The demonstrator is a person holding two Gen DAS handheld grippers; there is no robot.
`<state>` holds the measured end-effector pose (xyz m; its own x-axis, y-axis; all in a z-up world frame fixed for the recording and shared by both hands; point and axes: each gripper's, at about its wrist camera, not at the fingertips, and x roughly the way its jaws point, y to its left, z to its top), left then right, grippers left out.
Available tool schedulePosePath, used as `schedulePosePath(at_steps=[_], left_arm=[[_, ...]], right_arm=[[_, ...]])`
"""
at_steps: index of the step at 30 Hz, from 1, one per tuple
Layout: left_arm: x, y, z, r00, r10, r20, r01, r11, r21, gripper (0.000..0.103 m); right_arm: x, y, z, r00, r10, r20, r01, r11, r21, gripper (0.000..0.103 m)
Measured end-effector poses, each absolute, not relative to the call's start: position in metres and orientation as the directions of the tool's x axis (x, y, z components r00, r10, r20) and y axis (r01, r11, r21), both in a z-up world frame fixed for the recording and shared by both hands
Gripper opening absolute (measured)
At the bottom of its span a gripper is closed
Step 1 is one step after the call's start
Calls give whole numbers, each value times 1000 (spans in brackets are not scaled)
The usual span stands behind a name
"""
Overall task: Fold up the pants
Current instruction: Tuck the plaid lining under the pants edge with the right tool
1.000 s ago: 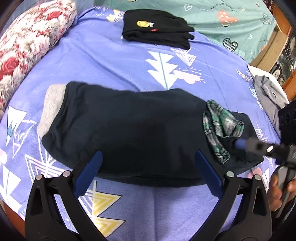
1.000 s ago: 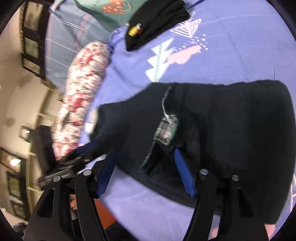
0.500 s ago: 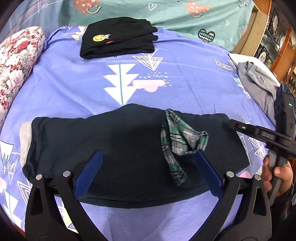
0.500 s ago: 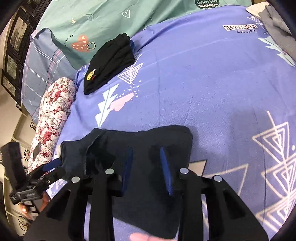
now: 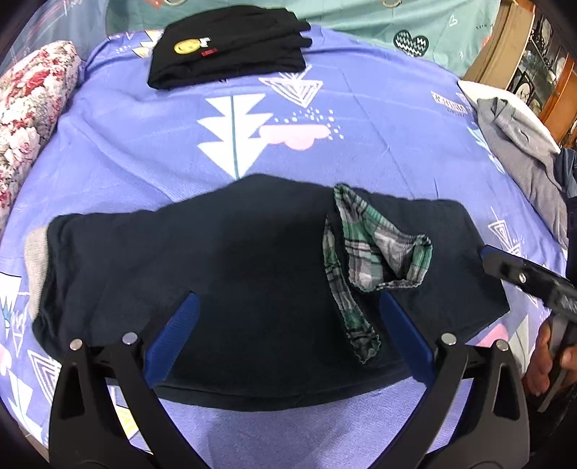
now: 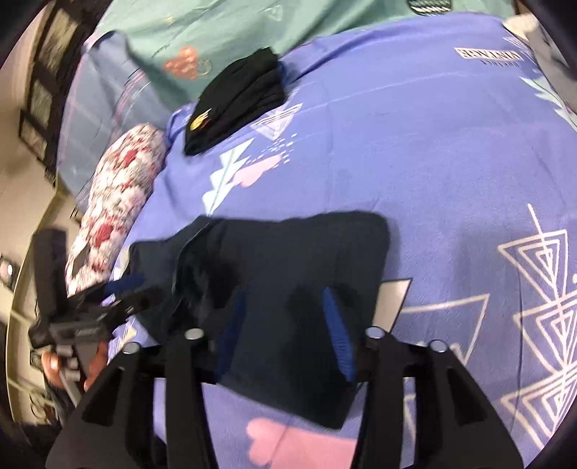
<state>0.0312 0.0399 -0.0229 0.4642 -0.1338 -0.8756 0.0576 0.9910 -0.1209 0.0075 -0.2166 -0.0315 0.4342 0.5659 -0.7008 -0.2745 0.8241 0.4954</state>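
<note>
In the left wrist view, the left tool (image 5: 288, 321) fills the bottom of the frame, its blue fingers (image 5: 173, 335) spread wide over the near edge of the pants (image 5: 234, 274), gripping nothing. The pants lie folded in a dark band across the middle of the frame on the purple bedspread (image 5: 378, 119). A plaid lining (image 5: 375, 252) is turned out on them, right of centre. A grey patch (image 5: 36, 259) shows at their left end. At the right edge the right tool (image 5: 530, 277) reaches in, its tip at the right end of the pants; whether it touches them cannot be told.

In the right wrist view, the right tool (image 6: 285, 324) sits at bottom centre, fingers moderately apart above the pants (image 6: 295, 259), empty. The left tool (image 6: 104, 299) appears at lower left, held in a hand (image 6: 68, 368).

Farther off, a folded black garment (image 5: 230, 43) with a yellow badge rests at top centre of the left view. A floral pillow (image 5: 29, 108) lies at upper left, grey clothing (image 5: 523, 144) at the right edge, and a green sheet (image 5: 378, 18) along the top.
</note>
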Motion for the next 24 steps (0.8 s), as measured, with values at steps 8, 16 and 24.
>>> schedulePosePath(at_steps=[8, 16, 24], left_arm=[[22, 58, -24, 467, -125, -876, 0, 990, -141, 101], [13, 87, -15, 497, -102, -862, -61, 987, -152, 101], [16, 80, -19, 486, -126, -865, -55, 983, -174, 101]], right_arm=[[0, -162, -37, 333, 631, -701, -430, 763, 482, 55], [2, -122, -47, 187, 725, -663, -510, 648, 565, 51], [-5, -116, -46, 111, 738, -665, -537, 608, 585, 55]])
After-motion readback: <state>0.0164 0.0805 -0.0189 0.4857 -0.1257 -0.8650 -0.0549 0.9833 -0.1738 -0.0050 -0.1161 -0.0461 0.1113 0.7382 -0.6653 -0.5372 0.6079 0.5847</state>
